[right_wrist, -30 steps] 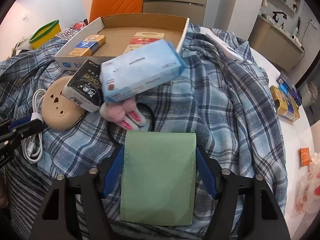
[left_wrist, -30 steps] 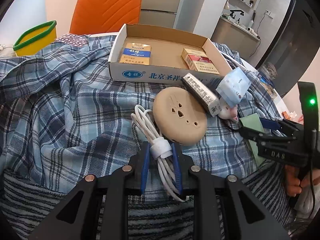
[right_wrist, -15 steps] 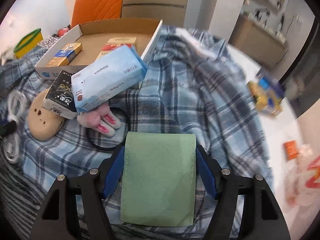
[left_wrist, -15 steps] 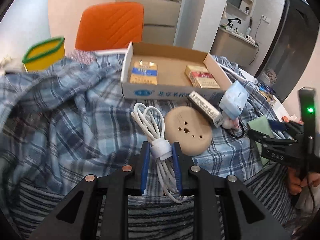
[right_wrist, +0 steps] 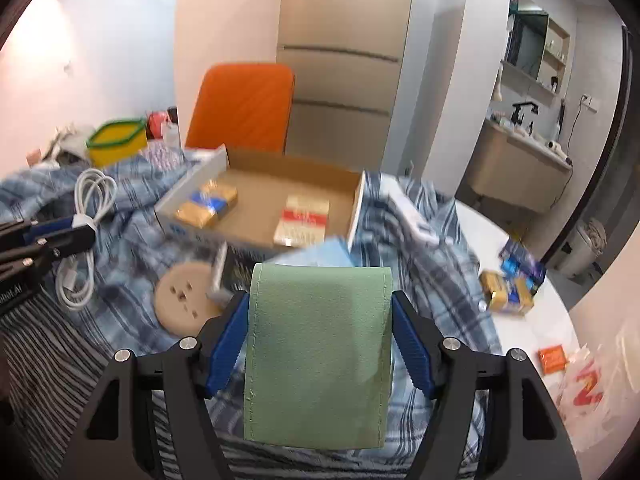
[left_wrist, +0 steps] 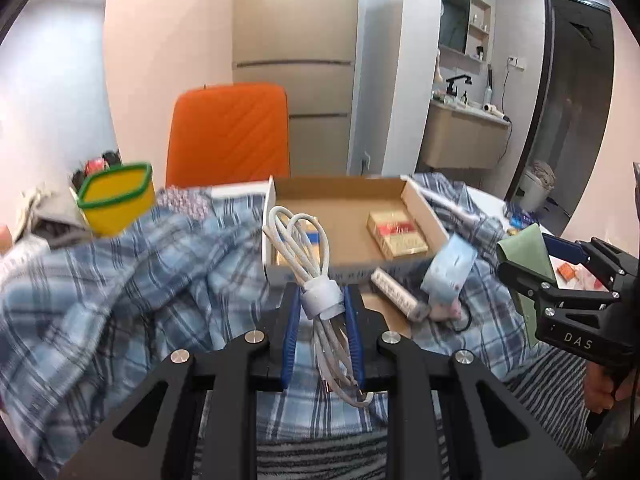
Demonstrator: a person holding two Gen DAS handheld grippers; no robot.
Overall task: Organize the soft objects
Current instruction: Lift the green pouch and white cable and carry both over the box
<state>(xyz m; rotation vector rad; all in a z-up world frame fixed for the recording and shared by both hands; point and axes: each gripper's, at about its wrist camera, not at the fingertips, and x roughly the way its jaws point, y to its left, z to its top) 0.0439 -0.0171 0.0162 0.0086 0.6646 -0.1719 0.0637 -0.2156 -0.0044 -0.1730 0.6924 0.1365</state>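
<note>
Raised off the plaid shirt (left_wrist: 120,280) since the earlier frame, the white cable bundle (left_wrist: 316,280) is seen in the left wrist view clamped at its strap in the shut left hand-held gripper (left_wrist: 322,304), its loose loops likely to snag the cardboard box (left_wrist: 416,204). From the right wrist view, the limp green cloth pouch (right_wrist: 318,352), likewise lifted, is pinched by its sides in the half-open right hand-held gripper (right_wrist: 320,344), and could slip if squeezed loosely.

Both cameras sit close behind their grippers, looking down across the table; both see the cardboard box (left_wrist: 344,216) (right_wrist: 260,196).
</note>
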